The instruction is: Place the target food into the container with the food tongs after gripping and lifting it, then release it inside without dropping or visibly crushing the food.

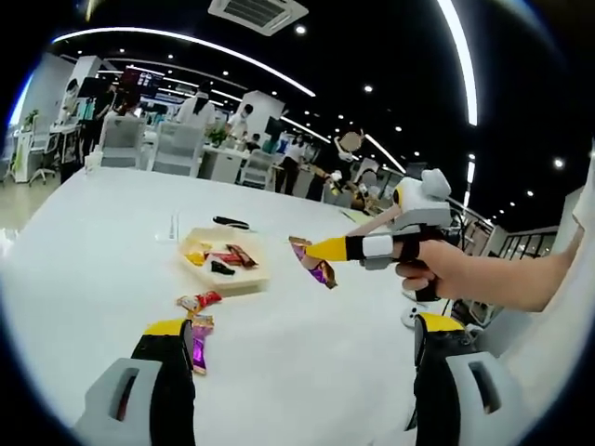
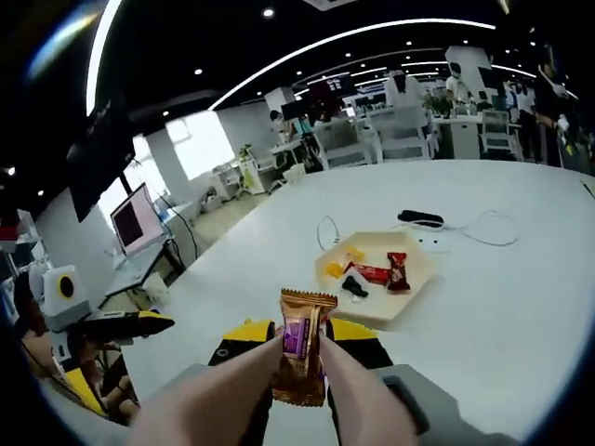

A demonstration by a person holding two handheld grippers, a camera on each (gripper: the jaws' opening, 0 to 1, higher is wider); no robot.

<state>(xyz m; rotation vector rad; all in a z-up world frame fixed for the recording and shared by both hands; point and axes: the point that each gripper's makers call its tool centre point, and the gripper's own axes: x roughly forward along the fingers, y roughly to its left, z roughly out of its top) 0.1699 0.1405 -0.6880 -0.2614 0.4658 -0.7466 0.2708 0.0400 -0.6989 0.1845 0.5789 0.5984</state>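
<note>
My right gripper (image 2: 302,333) is shut on beige food tongs (image 2: 244,381). The tongs pinch a gold and purple snack packet (image 2: 301,358), which hangs upright above the white table. In the left gripper view a hand holds that gripper (image 1: 327,249), with the packet (image 1: 316,265) just right of the tray. The pale wooden tray (image 2: 374,305) lies beyond the packet and holds several small wrapped snacks (image 2: 372,273). My left gripper (image 1: 302,330) is open and holds nothing, low over the table in front of the tray (image 1: 240,284). It also appears at the left (image 2: 139,323).
Two loose snacks lie on the table near my left jaw: a red one (image 1: 199,300) and a purple one (image 1: 200,342). A black item (image 2: 418,218) and a white cable (image 2: 483,228) lie behind the tray. Chairs, desks and people are far off.
</note>
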